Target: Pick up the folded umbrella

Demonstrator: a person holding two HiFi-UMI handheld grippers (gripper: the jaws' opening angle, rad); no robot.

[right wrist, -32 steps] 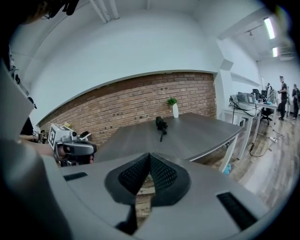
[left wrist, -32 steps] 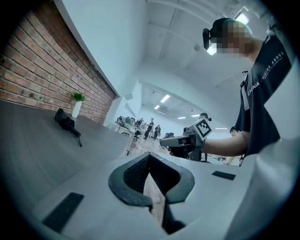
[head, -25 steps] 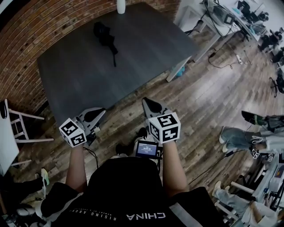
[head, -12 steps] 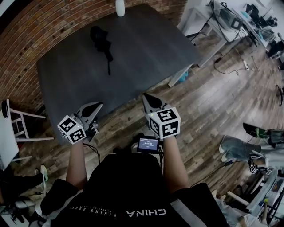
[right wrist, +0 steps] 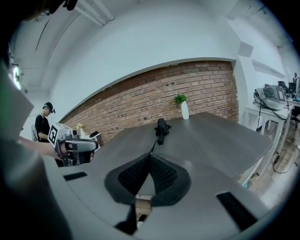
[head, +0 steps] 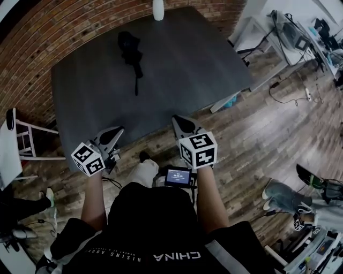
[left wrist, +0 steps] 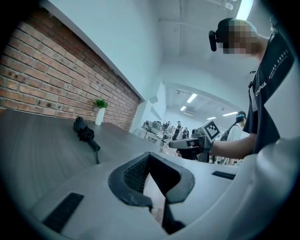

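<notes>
Umbrella: the black folded fabric umbrella [head: 131, 51] is laid untouched on the far side of the dark grey rectangular table [head: 182, 69], near a white vase [head: 158, 8].
Left: the left gripper [head: 110, 136] is held at the near table edge, jaws pressed together on nothing.
Right: the right gripper [head: 182, 126] is likewise closed and empty, and is pointed toward the umbrella. This is judged to be an approach.

I am looking into an open, lab-like office: a brick wall [head: 32, 53], a wooden plank floor [head: 257, 134], a large dark grey table [head: 187, 69], white desks [head: 268, 40] loaded with equipment, cables [head: 286, 92] on the floor, and strip lights [left wrist: 192, 98] on the ceiling.
</notes>
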